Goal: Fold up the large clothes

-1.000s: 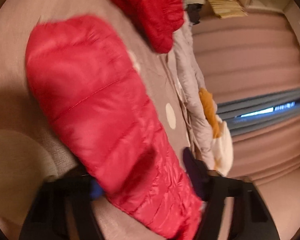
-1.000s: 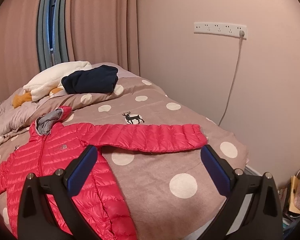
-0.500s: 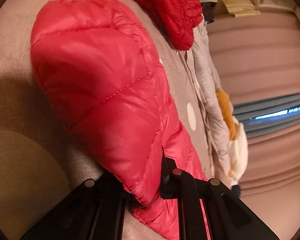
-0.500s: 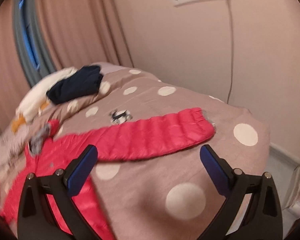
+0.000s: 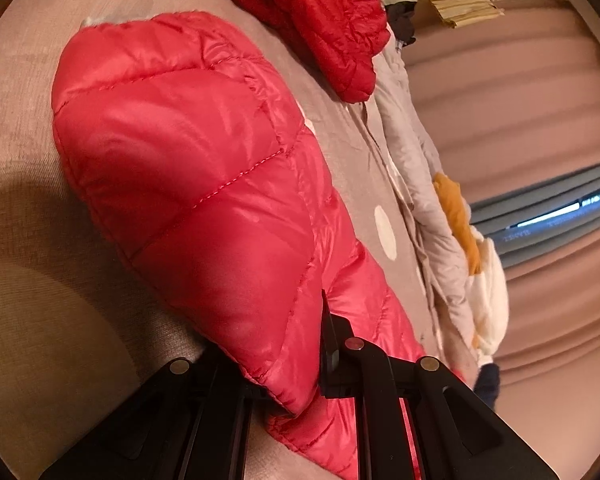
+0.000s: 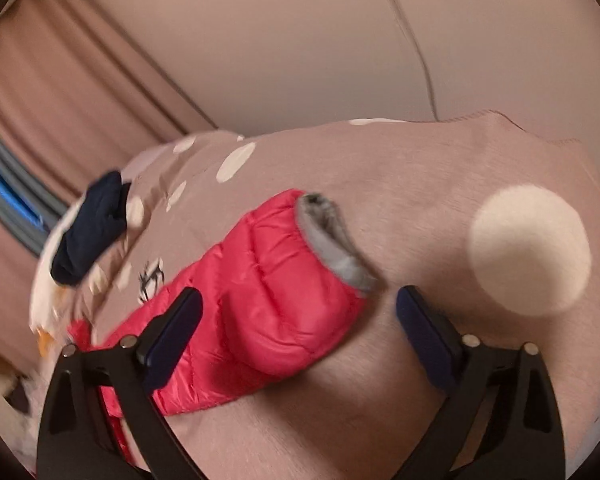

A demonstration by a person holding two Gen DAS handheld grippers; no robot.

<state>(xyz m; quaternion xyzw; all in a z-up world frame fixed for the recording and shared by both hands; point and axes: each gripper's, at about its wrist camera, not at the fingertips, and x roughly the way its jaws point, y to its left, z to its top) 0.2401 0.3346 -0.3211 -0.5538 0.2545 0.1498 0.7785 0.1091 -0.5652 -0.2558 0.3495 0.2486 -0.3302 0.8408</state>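
While the left gripper [image 5: 296,364] has its jaws closed tight on the hem edge of a red puffer jacket [image 5: 204,200], the quilted fabric bulges up between the black fingers and fills much of the left wrist view. That jacket lies spread on a bed covered by a taupe blanket with white dots [image 5: 32,92]. Beyond it, near the top of the view, another bunched red quilted part [image 5: 316,12] rests on the blanket; whether it belongs to the same garment cannot be told. Beside it a pale grey garment [image 5: 416,152] trails along the bed edge, with an orange and white bundle [image 5: 472,256] next to it, in front of pink curtains [image 5: 520,100].

The right gripper [image 6: 300,320] hovers with its jaws wide apart, holding nothing. Between the blue pads [image 6: 176,328] sits the jacket's sleeve [image 6: 268,304], its grey-lined cuff [image 6: 332,240] pointing toward a large white dot. The left pad overlaps the sleeve in the view; contact cannot be judged. A folded navy garment [image 6: 92,228] lies farther up the bed, near a small deer print [image 6: 150,276].
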